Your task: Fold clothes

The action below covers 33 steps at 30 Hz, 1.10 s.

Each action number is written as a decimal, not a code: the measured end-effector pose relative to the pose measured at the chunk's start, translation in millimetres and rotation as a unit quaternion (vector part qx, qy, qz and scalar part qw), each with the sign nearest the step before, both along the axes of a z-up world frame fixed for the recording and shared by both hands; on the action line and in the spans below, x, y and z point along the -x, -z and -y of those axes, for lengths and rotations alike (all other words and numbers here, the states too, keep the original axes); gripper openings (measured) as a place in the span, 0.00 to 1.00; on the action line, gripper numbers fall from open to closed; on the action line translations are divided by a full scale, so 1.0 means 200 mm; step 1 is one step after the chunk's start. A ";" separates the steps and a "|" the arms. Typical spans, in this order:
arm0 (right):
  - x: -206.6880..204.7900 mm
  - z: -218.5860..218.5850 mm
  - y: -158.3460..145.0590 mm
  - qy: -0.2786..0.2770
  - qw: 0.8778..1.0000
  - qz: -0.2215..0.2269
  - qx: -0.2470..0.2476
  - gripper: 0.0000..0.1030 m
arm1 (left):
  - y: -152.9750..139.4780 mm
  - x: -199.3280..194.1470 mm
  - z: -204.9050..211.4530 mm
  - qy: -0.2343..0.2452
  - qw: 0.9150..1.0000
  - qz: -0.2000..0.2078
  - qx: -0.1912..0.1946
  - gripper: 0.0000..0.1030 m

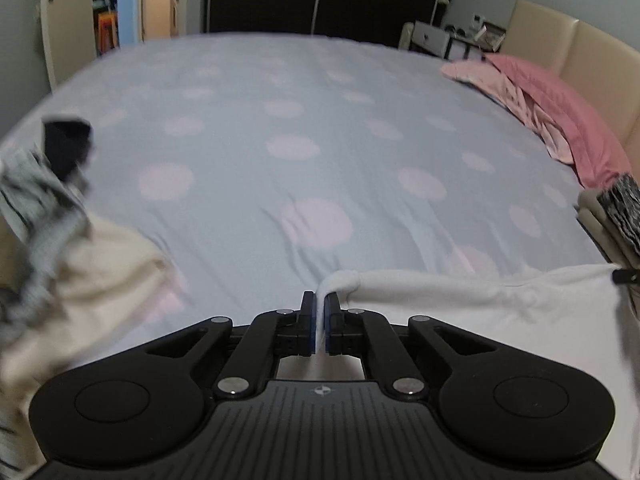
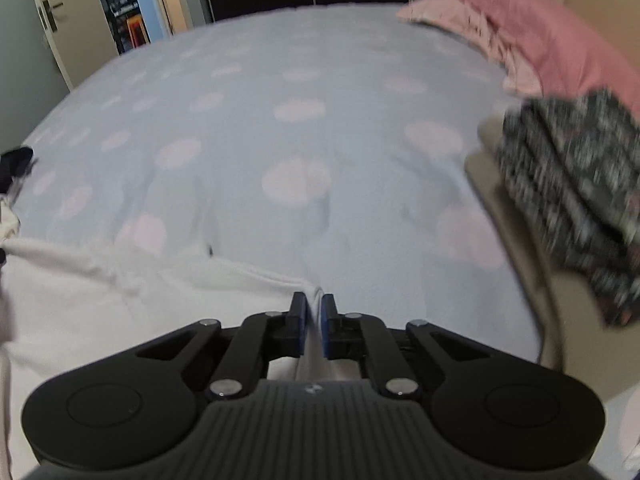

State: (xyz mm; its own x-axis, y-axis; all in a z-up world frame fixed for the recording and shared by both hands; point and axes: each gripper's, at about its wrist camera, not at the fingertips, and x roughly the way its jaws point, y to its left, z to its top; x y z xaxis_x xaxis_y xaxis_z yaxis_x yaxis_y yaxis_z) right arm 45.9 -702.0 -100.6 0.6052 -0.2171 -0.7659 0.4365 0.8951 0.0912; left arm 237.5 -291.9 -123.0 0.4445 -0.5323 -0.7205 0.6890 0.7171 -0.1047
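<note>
Cloth, white and soft (image 1: 480,300), stretching between both grippers just above the near edge of the bed (image 1: 280,120). Looking light and limp, sagging wherever unsupported, so likely needing two corner holds to stay flat; thin enough to slip out of a shallow pinch.

Starting at the left: crumpled cream and striped clothes (image 1: 60,248) heaping at the bed's left edge, blurred, apart from the white piece. Left gripper (image 1: 319,320) clenching on a bunched corner of the white cloth, a thin fold showing between the blue pads (image 1: 308,324), the rest of the hem running off rightward from the fingertips. Across that hem, right gripper (image 2: 313,326) pinching the opposite corner (image 2: 316,294), pads nearly meeting on the fabric, with the cloth spreading leftward and below it (image 2: 100,300). Hanging mostly beneath both grippers rather than lying out on the bed.

Farther right: folded dark patterned clothes (image 2: 580,184) stacking beside the right gripper, blurred, and a pink pillow (image 2: 540,28) resting by the headboard, both well apart from the white cloth.

Best holding probably staying at those two corners, keeping the top edge taut while laying it down.
</note>
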 end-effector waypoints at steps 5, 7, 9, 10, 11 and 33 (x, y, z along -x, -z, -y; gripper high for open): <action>-0.08 0.01 -0.20 0.007 0.999 0.039 0.021 0.08 | -0.19 -0.06 -0.03 -0.009 0.999 0.035 0.029 0.02; -0.13 0.01 -0.22 0.006 0.999 0.047 0.026 0.08 | -0.21 -0.08 -0.02 -0.016 0.998 0.050 0.032 0.02; -0.18 0.00 -0.23 0.006 0.998 0.054 0.030 0.08 | -0.17 -0.12 0.01 -0.026 0.998 0.048 0.024 0.02; -0.21 0.00 -0.21 0.010 0.998 0.051 0.029 0.08 | -0.14 -0.14 0.03 -0.029 0.998 0.045 0.013 0.02; -0.23 0.00 -0.18 0.014 0.999 0.045 0.026 0.08 | -0.10 -0.15 0.05 -0.029 0.999 0.041 -0.005 0.02; 0.14 -0.19 -0.01 -0.013 0.998 -0.056 -0.027 0.30 | 0.00 0.20 -0.39 0.003 0.995 -0.029 -0.095 0.16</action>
